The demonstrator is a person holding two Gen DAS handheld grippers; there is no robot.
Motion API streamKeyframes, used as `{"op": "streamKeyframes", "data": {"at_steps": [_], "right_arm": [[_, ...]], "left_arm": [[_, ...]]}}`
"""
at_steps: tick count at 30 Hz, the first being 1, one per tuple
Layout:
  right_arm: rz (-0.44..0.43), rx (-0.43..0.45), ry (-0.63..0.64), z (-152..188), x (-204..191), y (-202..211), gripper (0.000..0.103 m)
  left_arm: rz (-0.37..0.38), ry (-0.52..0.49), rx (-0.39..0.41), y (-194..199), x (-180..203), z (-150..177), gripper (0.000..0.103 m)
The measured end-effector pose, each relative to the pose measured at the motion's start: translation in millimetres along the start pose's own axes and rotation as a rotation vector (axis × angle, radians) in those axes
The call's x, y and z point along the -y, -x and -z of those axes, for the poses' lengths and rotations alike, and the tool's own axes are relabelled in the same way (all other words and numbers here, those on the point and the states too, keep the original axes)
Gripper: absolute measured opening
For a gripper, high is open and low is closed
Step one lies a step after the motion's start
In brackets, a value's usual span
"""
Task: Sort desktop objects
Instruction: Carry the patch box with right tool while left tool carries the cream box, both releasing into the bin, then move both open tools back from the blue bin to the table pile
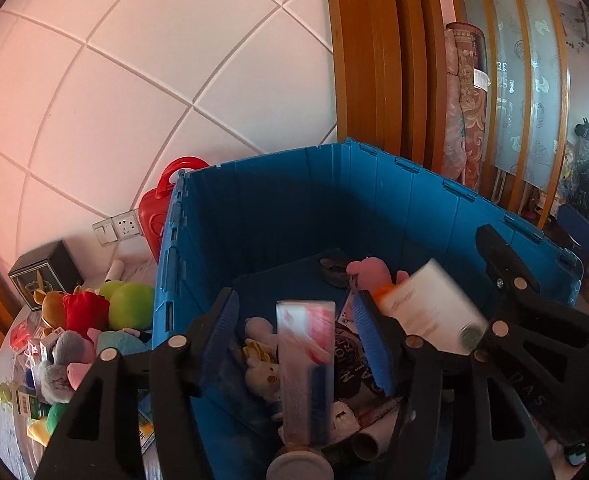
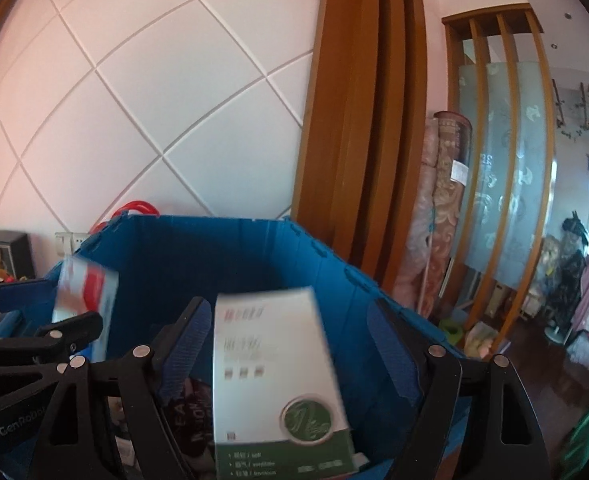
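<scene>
A blue crate [image 1: 374, 184] stands under both grippers. My left gripper [image 1: 296, 304] is open above it. A red-and-white box [image 1: 302, 344], blurred, hangs upright between its blue pads [image 1: 222, 332] with a gap on each side. My right gripper [image 2: 288, 310] is open too. A white box with a green base [image 2: 278, 360], also blurred, is tilted between its fingers, clear of the right pad [image 2: 390, 352]. That white box [image 1: 434, 308] appears in the left wrist view, and the red-and-white box [image 2: 86, 292] in the right wrist view. The crate holds plush toys [image 1: 262, 360] and a dark printed packet [image 1: 350, 356].
Left of the crate, a table [image 1: 6, 428] carries plush toys [image 1: 126, 304], several small boxes [image 1: 34, 348], a black box [image 1: 42, 276] and a red case [image 1: 158, 204] by a wall socket [image 1: 118, 228]. Wooden screens [image 2: 358, 120] and rolled carpets [image 2: 442, 208] stand behind the crate on the right.
</scene>
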State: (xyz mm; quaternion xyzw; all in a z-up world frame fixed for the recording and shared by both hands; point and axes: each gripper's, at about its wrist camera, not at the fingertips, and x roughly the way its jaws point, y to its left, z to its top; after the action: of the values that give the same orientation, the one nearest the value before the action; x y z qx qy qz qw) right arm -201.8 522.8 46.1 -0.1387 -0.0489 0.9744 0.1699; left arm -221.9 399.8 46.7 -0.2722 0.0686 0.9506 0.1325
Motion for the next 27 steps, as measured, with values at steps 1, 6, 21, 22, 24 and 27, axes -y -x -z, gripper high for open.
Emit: {"op": "streamKeyframes", "data": {"at_steps": [1,6,21,22,24,27], "right_arm": [[0.02,0.006,-0.006,-1.6,4.2,0.7,0.099],[0.016,0.018,-0.06,-6.6,27.3,10.7,0.103],[-0.11,0.044,-0.029,-11.4,-17.2,58.7,0.103],[-0.128,0.05,-0.028,-12.2,-23.9,62.5,0.103],[-0.163,0.062,-0.024,-14.5,-38.6,69.8,0.103],[-0.213,0.076,-0.007,-18.5,-65.4,79.7,0.103]], "left_arm": [[0.003,0.01,0.003,1.7,-3.2,-0.1,0.075],[0.02,0.022,0.033,15.6,-10.6,0.9,0.088],[-0.048,0.066,0.073,65.6,-66.5,31.3,0.09],[-0.062,0.074,0.076,68.7,-74.5,35.1,0.09],[-0.085,0.095,0.08,74.8,-93.4,42.6,0.09],[-0.106,0.131,0.067,81.0,-126.6,52.9,0.09]]}}
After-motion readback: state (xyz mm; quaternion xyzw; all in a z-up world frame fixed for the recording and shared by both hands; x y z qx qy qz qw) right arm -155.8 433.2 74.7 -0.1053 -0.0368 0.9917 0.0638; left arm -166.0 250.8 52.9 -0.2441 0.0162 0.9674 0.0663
